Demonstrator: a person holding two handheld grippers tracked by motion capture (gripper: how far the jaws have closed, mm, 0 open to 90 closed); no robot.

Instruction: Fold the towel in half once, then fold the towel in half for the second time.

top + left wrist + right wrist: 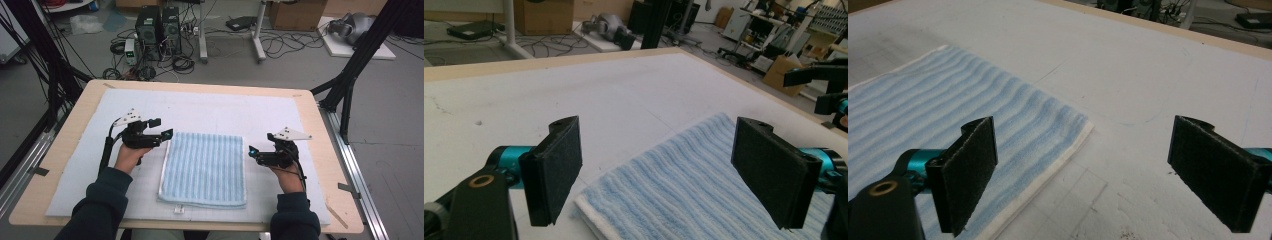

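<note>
A folded light-blue striped towel [204, 169] lies flat in the middle of the white mat [210, 110]. My left gripper [162, 129] hovers just off the towel's far left corner, jaws wide open and empty. In the left gripper view that corner of the towel [684, 190] lies between and beyond the gripper [669, 175]. My right gripper [252, 151] is held at the towel's right edge near its far corner, open with nothing in it. In the right gripper view the towel [948, 115] spreads to the left, and the gripper [1098, 175] straddles its far right corner.
The wooden table [320, 125] carries the mat, with bare mat beyond the towel. On the floor behind stand computer towers [159, 30], cables, desk legs and cardboard boxes [296, 14]. Black frame struts [357, 60] flank the table on both sides.
</note>
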